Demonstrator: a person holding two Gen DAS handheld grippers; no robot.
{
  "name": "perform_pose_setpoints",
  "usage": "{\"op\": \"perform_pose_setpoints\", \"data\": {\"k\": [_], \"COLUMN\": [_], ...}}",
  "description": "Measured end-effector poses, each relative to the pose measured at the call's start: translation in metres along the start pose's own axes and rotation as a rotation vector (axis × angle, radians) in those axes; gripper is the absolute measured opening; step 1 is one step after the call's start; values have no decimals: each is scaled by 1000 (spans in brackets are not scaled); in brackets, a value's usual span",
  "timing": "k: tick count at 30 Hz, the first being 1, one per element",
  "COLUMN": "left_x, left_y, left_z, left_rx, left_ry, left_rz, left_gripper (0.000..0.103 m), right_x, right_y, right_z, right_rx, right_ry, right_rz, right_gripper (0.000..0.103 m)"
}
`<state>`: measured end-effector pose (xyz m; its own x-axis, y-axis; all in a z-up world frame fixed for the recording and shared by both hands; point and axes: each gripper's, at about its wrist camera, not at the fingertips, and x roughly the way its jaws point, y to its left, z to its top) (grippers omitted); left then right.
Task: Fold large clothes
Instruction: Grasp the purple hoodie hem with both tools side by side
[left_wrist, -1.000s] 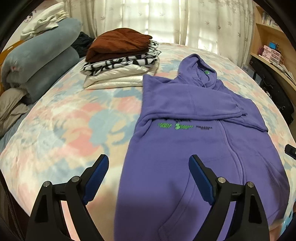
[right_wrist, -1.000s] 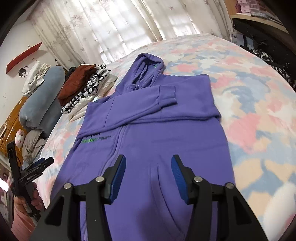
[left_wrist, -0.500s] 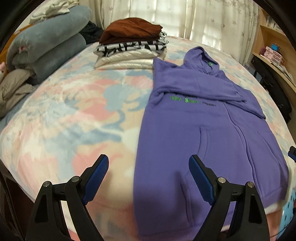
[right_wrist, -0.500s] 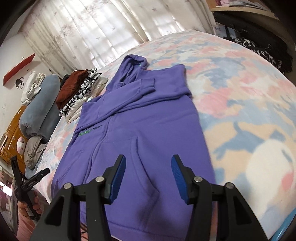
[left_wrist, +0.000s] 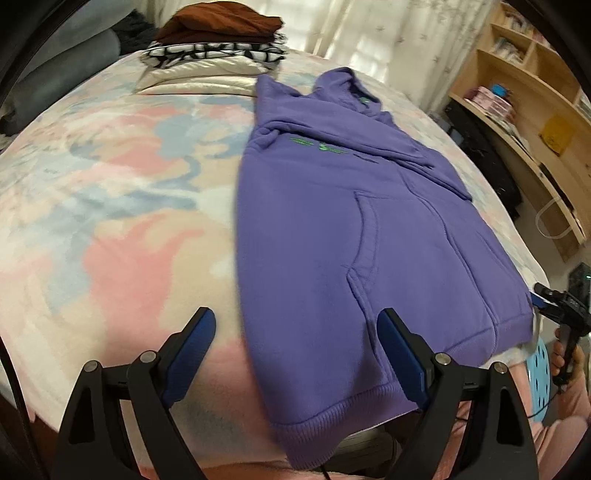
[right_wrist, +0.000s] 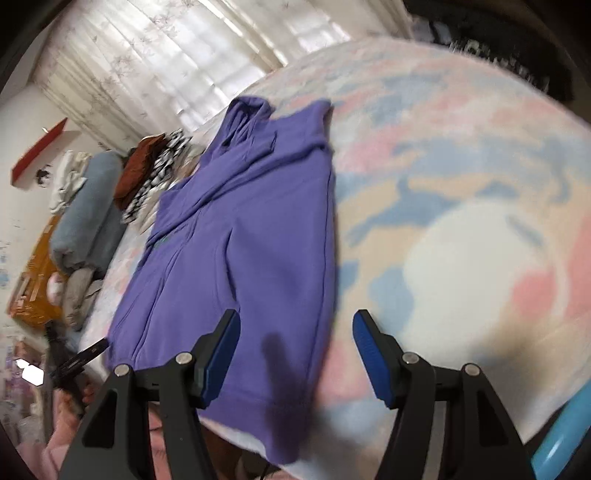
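Observation:
A purple hoodie (left_wrist: 332, 236) lies flat, front up, on the pastel bed cover, sleeves folded across its chest, hem hanging at the near bed edge. It also shows in the right wrist view (right_wrist: 251, 236). My left gripper (left_wrist: 295, 354) is open and empty, low over the hem's left corner. My right gripper (right_wrist: 295, 350) is open and empty, over the hem's right corner. Each gripper shows at the edge of the other's view: the right gripper (left_wrist: 554, 299), the left gripper (right_wrist: 79, 358).
A stack of folded clothes (left_wrist: 218, 48) sits at the far end of the bed (left_wrist: 110, 192). Grey-blue rolled bedding (right_wrist: 88, 210) lies along the left side. Wooden shelves (left_wrist: 532, 122) stand at the right. A blue stool (left_wrist: 537, 380) is near the bed's foot.
Both grippers have pulled back toward the foot of the bed and dropped lower, now at the hoodie's hem corners. The hoodie has not moved. Both stay open.

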<state>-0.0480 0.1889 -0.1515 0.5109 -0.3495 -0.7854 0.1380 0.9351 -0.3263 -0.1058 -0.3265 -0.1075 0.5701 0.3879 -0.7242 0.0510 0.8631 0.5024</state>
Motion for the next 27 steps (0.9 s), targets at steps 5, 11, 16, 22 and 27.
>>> {"op": "perform_pose_setpoints", "data": {"k": [5,11,16,22,27], "left_x": [13,24,27,41,53], "left_y": [9,10,11,0,1], "left_z": [5,12,16,20,23], "left_rx": [-22,-4,-14,-20,-128], "left_ry": [19,17,-3,-54,-73], "left_rz": [-68,-143,-318,-376,-311], "left_gripper": [89,90,88,82,16], "right_x": [12,32,51,65,63], "right_y": [-8,11,23,25,27], "right_z": [-8,-7,-8,-3,-1], "right_rx": [-2,-93,-117,-88,-60], "right_ry": [4,28,26,31,19], "right_rz": [93,166,232,280,282], "right_gripper": [64,56,27,22,16]}}
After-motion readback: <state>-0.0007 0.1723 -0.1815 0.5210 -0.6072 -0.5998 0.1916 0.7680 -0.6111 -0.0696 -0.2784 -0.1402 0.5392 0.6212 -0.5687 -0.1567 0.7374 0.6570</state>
